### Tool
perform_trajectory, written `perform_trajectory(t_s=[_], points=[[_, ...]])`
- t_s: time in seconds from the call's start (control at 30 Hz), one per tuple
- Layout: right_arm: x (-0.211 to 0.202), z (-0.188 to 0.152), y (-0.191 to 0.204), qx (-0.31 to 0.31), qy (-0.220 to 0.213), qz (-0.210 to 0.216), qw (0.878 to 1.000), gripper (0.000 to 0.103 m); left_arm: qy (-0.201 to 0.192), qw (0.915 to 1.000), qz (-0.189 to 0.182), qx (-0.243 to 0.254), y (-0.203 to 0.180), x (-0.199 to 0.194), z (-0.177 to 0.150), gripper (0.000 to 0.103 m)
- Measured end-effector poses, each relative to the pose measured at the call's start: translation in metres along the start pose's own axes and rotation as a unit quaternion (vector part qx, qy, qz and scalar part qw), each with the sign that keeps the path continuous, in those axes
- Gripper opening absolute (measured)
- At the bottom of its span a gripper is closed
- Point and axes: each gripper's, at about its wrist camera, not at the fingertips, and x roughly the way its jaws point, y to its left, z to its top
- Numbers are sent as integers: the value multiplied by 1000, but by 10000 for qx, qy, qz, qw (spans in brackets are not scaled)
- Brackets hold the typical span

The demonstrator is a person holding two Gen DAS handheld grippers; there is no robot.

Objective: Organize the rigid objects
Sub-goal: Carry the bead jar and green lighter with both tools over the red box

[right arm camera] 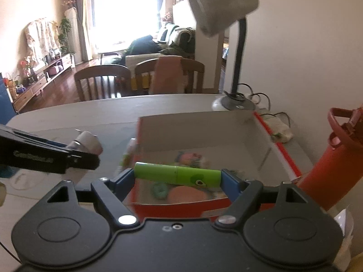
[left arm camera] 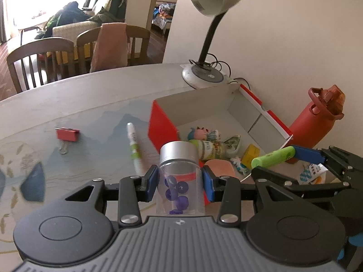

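My left gripper point(left arm camera: 179, 182) is shut on a clear jar point(left arm camera: 179, 176) with a silver lid and purple pieces inside, held upright near the red box's near-left corner. My right gripper point(right arm camera: 177, 176) is shut on a green tube point(right arm camera: 177, 173) with an avocado print, clamped end to end and lying crosswise above the box's near wall. The open red box point(left arm camera: 161, 124) with a white inside point(right arm camera: 204, 133) holds several small toys and packets. In the left wrist view the right gripper point(left arm camera: 274, 158) carries the green tube point(left arm camera: 273, 157) over the box's right part.
A red binder clip point(left arm camera: 67, 134) and a white-green pen point(left arm camera: 135, 146) lie on the table left of the box. A desk lamp point(left arm camera: 204, 74) stands behind it by the wall. A red water bottle point(left arm camera: 315, 117) stands at the box's right. Chairs line the far table edge.
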Motion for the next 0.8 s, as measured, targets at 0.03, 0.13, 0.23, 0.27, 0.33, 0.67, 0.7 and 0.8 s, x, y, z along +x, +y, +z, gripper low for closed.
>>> perform_trajectory(t_s=[0.03,0.13,0.23,0.27,0.33,0.67,0.7,0.8], points=[[3,0,-6,-4,17,-20,10000,81,20,10000,9,17,-5,6,3,41],[14,-2,-23,-31,92,-41,9999,81,69,9999,43,61,-18,23,13,41],[24,0,-39,-62,176,25,9998,81,140,9998,39,146,-30,42,26,41],[29,0,-43,-72,215,56,9997,81,158,9997,43,191,-35,48,30,41],[38,1,-51,-90,288,42,9995,81,207,9994,64,279,-43,63,39,41],[83,-5,-81,-103,736,44,9972,80,459,9972,157,562,-74,138,76,41],[86,-6,-82,-116,779,43,9969,80,527,9967,128,605,-77,147,79,41],[94,-8,-83,-162,870,83,9960,80,652,9956,31,674,-85,168,87,41]])
